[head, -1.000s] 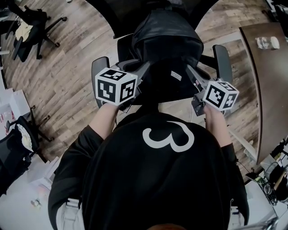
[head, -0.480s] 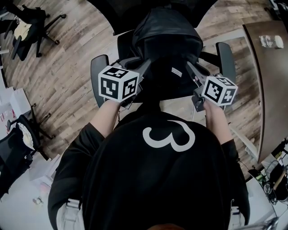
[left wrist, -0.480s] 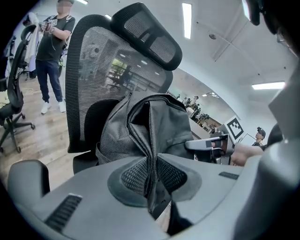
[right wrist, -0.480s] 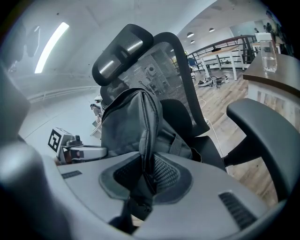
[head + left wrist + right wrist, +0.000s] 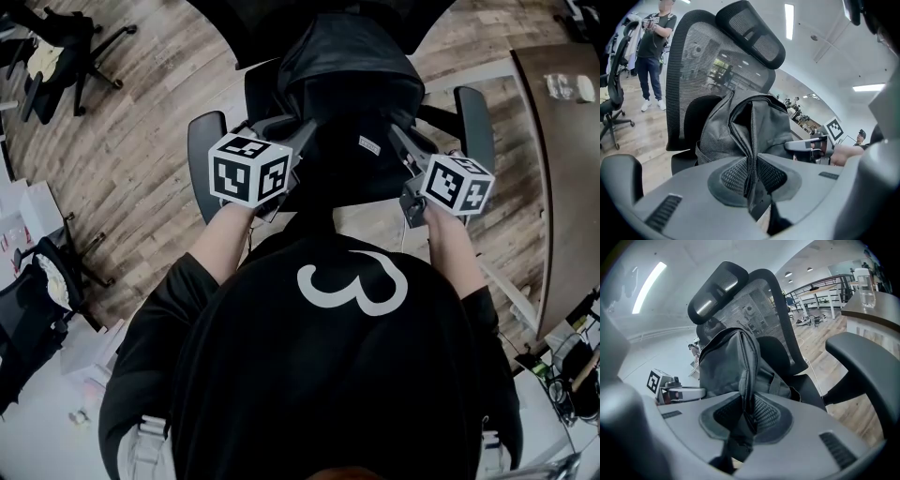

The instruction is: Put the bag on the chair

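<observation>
A dark grey bag hangs between my two grippers over the seat of a black mesh office chair. My left gripper is shut on a fold of the bag along its left edge. My right gripper is shut on a fold of the bag on its right side. The chair's mesh backrest and headrest stand behind the bag. From the head view the left gripper and right gripper flank the bag, and the seat under it is hidden.
The chair's armrests stand on either side of the bag. A brown table with a bottle is at the right. Other office chairs and a standing person are on the wooden floor to the left.
Both grippers and the bag have sunk a little toward the chair seat. Both grips on the bag are unchanged.
</observation>
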Tool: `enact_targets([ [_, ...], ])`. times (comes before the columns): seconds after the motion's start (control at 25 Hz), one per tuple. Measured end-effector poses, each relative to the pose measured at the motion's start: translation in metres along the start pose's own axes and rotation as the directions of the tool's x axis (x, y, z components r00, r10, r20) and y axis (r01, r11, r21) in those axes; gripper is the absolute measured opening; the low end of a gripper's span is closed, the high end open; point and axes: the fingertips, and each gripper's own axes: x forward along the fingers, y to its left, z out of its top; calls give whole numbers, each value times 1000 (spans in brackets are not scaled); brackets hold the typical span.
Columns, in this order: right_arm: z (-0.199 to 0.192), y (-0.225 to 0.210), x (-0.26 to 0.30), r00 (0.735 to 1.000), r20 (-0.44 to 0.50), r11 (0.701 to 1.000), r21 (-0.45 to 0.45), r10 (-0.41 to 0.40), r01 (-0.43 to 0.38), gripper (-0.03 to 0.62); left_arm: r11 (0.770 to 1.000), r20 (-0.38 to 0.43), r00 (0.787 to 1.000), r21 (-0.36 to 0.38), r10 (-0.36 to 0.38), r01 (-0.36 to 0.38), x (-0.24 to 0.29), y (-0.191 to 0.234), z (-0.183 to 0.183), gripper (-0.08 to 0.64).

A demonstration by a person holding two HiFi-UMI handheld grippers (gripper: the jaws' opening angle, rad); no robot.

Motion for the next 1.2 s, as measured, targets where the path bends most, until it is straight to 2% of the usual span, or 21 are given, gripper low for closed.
enact_targets([
  [0.52,-3,-10,10,1000,26,1000,27,9,-9,74,999,54,998,-29,-42,44,12,6,-1,72],
  [1.08,-7,-12,8,999,39,1000,4,25,-25,80,997,36,999,-70,-26,28,13,6,-7,72],
  [1.2,-8,-14,8,999,33,1000,-8,13,-13,118,996,45,999,-86,-25,29,12,6,-7,74],
])
